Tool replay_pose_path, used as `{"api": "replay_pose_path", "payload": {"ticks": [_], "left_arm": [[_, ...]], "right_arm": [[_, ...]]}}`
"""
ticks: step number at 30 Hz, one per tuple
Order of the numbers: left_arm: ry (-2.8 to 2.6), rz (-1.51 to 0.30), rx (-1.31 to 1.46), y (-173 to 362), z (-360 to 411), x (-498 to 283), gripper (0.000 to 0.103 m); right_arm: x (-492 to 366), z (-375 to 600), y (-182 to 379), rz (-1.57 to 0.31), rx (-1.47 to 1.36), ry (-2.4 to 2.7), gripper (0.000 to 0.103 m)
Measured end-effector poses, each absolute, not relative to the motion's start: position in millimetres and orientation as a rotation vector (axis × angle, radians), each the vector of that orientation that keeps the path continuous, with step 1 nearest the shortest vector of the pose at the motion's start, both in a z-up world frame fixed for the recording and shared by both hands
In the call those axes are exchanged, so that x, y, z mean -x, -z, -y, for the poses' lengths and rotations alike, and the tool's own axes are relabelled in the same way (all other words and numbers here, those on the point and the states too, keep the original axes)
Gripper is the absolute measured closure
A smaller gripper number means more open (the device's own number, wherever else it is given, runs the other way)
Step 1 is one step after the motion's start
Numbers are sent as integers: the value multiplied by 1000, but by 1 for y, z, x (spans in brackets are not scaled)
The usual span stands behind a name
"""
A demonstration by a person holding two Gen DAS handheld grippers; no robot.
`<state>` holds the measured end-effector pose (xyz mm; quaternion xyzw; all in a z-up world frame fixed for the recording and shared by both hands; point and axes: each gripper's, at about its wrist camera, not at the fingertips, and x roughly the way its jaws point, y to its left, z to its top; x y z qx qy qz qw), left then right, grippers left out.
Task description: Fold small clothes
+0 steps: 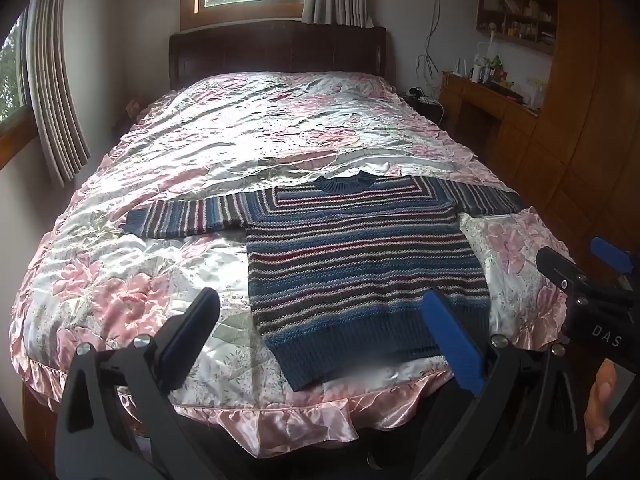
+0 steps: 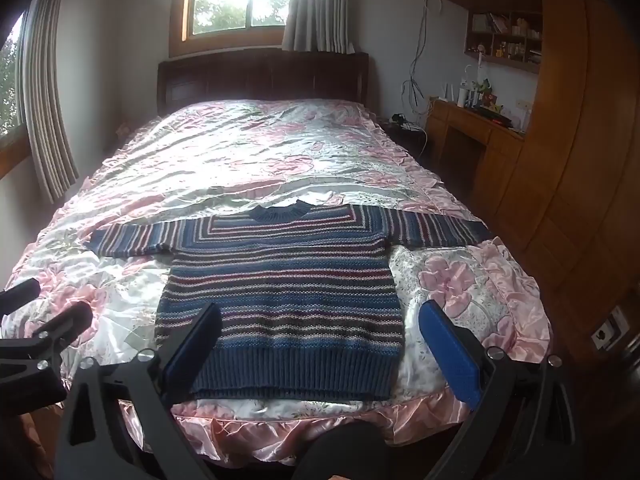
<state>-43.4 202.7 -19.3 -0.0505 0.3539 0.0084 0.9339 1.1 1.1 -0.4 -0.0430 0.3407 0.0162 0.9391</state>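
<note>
A small striped knit sweater [image 1: 360,256] in blue, dark red and white lies flat on the bed, sleeves spread to both sides, collar toward the headboard and ribbed hem toward me. In the right wrist view the sweater [image 2: 280,292] fills the middle. My left gripper [image 1: 320,332] hovers open above the bed's near edge, over the hem's left corner, with nothing between its fingers. My right gripper [image 2: 320,344] is also open and empty, held above the hem. The right gripper [image 1: 576,272] shows at the right edge of the left wrist view.
The bed wears a shiny pink floral quilt [image 1: 248,132] with a ruffled edge [image 1: 280,420]. A dark headboard [image 1: 276,52] and a window stand beyond. A wooden desk [image 1: 488,100] and wardrobe line the right wall; curtains [image 1: 52,92] hang at the left. A hand [image 1: 600,400] holds the right gripper.
</note>
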Motion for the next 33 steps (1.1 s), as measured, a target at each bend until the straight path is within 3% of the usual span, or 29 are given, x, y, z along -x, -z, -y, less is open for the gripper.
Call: {"api": "replay_pose_path", "payload": {"ticks": [33], "left_arm": [[-48, -716, 97, 17, -209, 44, 3]], "right_arm": [[1, 3, -3, -678, 80, -28, 4]]}}
